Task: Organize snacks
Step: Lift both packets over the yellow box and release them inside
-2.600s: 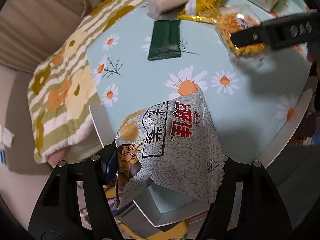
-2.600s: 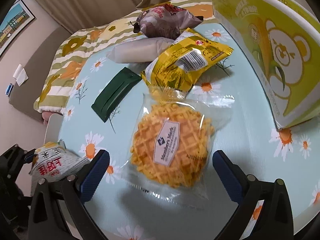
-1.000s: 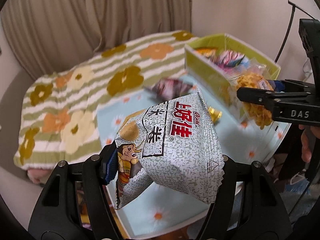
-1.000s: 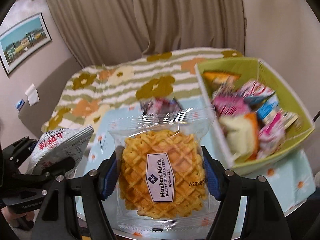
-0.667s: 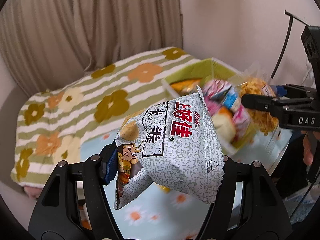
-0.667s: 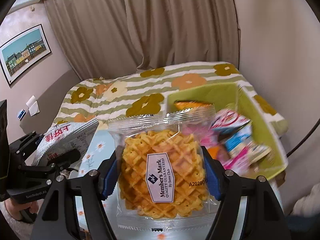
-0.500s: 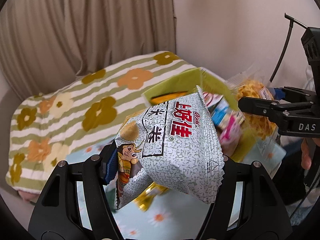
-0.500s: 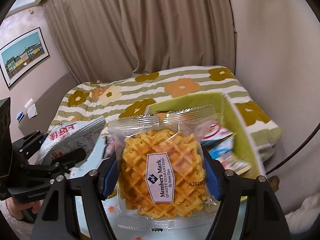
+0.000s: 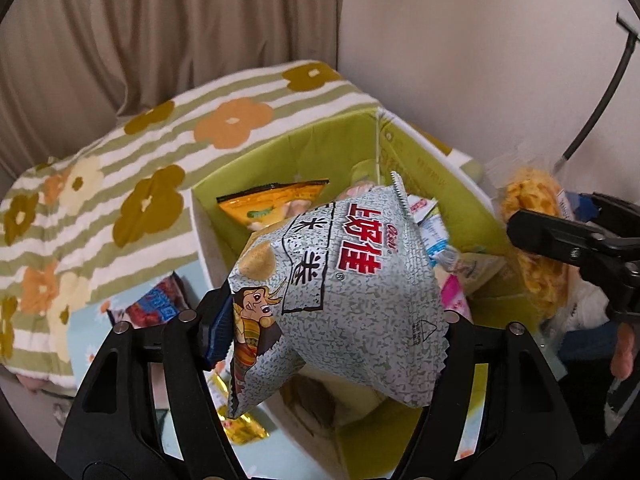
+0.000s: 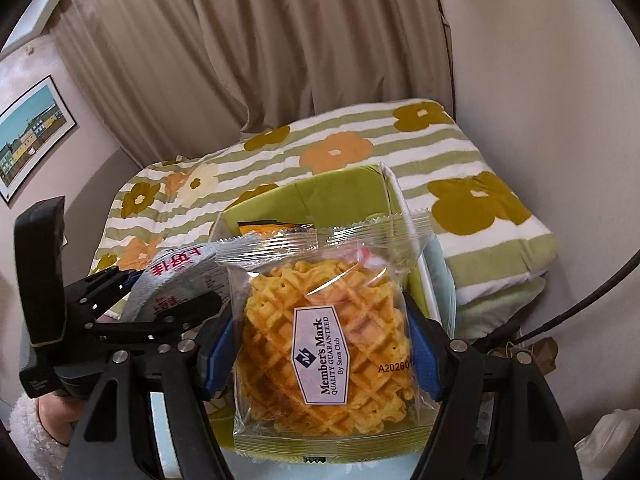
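A grey speckled snack bag with red lettering hangs between the fingers of my left gripper. The jaws are opening, but the pads still touch the bag. It hovers over the open green box, which holds several packets, among them an orange one. My right gripper is shut on a clear waffle packet, held just in front of the green box. The left gripper and its grey bag show at the left of the right wrist view. The right gripper shows at the right of the left wrist view.
A purple-blue packet and a yellow wrapper lie on the daisy-print table left of the box. A striped floral blanket lies behind, then curtains and a wall. A black cable curves at right. A fluffy white sleeve is at lower left.
Both grippers have swung across the table with their packets. The green box has come from the far right to directly beneath the grey bag and right before the waffle packet.
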Demonstrator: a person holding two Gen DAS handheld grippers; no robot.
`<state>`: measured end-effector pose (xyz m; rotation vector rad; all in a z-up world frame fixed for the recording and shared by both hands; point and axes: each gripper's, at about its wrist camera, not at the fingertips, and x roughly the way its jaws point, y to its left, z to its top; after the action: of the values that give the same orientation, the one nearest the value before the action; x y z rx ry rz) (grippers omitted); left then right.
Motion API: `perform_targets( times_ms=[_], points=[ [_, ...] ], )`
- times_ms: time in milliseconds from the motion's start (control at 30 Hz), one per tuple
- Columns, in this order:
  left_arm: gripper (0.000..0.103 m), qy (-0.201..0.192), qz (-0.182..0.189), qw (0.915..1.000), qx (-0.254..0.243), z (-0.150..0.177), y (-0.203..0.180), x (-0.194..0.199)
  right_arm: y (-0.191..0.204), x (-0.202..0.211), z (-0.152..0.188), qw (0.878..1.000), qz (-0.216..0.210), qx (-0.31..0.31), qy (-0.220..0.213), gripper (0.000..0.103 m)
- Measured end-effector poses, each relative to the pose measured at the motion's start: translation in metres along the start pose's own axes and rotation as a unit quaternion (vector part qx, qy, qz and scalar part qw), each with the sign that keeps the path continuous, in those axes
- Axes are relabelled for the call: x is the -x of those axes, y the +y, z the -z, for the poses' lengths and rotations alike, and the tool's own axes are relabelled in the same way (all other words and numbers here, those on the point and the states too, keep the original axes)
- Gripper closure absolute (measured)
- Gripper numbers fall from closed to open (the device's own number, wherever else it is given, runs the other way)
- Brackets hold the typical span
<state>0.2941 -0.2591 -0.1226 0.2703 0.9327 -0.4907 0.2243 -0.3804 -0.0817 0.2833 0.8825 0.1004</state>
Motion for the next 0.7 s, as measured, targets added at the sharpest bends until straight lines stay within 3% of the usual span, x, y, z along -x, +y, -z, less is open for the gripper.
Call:
perform_targets(
  times_ms=[67,133,300,700],
  points=[
    [0.007,0.012,0.006,0.9999,-0.007,-0.002,-0.002,-0.009,-0.003,-0.004,-0.001,1.0,-0.001,-0.011,0.003,0.034],
    [0.001,0.015,0.014,0.9998,-0.008,-0.001,-0.001,-0.011,-0.005,-0.007,-0.002,1.0,-0.004,-0.018,0.006,0.034],
    [0.001,0.022,0.019,0.9996,-0.001,0.016,0.008,0.0,-0.007,-0.011,-0.004,1.0,-0.008,-0.022,0.009,0.034],
    [0.001,0.014,-0.014,0.9997,0.017,0.041,0.036,0.023,0.016,-0.043,0.001,0.999,0.003,0.0,0.043,0.033]
  ],
)
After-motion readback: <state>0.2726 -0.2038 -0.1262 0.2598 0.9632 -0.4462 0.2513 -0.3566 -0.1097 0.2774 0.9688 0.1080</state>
